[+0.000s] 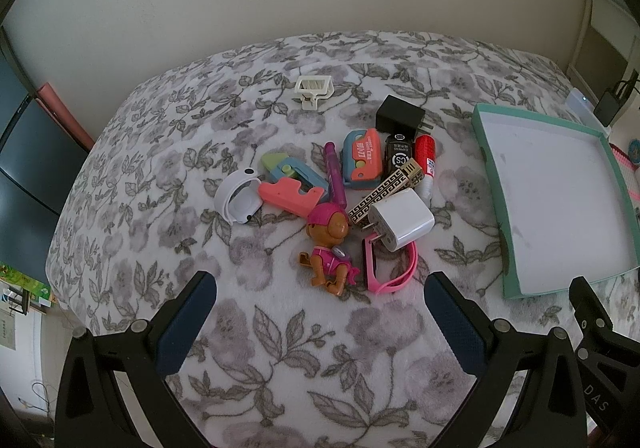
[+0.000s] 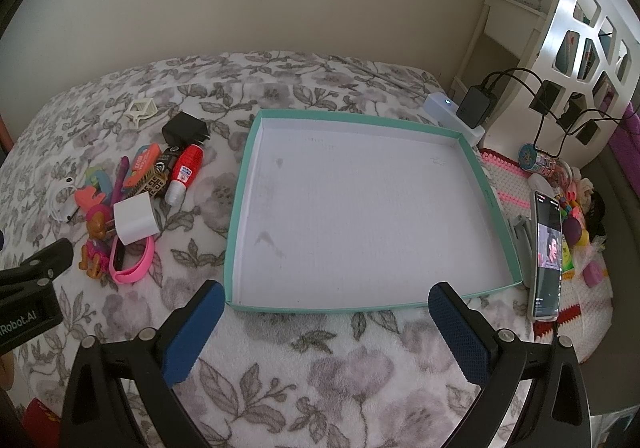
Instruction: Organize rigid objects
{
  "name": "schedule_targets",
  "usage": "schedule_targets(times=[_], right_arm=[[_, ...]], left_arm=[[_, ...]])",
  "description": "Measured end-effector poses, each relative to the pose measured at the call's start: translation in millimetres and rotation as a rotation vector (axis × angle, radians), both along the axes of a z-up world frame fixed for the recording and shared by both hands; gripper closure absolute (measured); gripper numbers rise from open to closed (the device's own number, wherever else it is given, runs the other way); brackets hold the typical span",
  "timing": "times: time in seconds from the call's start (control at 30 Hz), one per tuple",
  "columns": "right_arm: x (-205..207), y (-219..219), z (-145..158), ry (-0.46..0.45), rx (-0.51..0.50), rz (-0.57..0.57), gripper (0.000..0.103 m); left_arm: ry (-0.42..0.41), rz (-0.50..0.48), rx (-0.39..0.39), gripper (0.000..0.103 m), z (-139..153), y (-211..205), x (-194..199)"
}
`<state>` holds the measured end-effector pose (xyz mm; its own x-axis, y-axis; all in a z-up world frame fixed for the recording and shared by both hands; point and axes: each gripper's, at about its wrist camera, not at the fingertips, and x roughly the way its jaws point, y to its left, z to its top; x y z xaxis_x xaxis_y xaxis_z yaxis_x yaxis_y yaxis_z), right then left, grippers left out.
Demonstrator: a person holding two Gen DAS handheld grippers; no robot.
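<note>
A heap of small rigid things lies on the flowered blanket (image 1: 280, 348): a toy dog (image 1: 330, 248), a white charger (image 1: 402, 226), a pink wristband (image 1: 394, 274), a black charger (image 1: 400, 116), a red glue bottle (image 1: 425, 160), a purple pen (image 1: 334, 174) and a white ring-shaped case (image 1: 238, 200). My left gripper (image 1: 320, 318) hangs open just short of the toy dog, holding nothing. A shallow teal tray (image 2: 240, 208) with a white floor sits right of the heap. My right gripper (image 2: 326, 324) stands open at the tray's near edge.
A cream plastic clip (image 1: 313, 88) lies alone behind the heap. Right of the tray a phone (image 2: 546, 256) leans with its screen lit, beside small toys (image 2: 576, 224) on a knitted mat. A white shelf (image 2: 580, 48) with cables stands at the back right.
</note>
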<state>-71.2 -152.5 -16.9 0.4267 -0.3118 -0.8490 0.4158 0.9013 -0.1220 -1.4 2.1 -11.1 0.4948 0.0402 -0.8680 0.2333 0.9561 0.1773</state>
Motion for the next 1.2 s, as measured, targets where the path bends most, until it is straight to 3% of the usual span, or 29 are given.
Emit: schedule_targets(times=[0.63,0.9,1.2], right_arm=[[2,0,5,-0.012,0.006,0.010,0.000],[27,11,18,-0.034,0.109,0.079,0.000],[83,43,-8,0.018,0.235,0.184,0.000]], left_arm=[[0.038,0.005,-0.033,0.000,1,9,9],[0.064,0.070,-0.053,0.000,12,36,43],[0.188,0.134,-0.122,0.000,-23,53,83]])
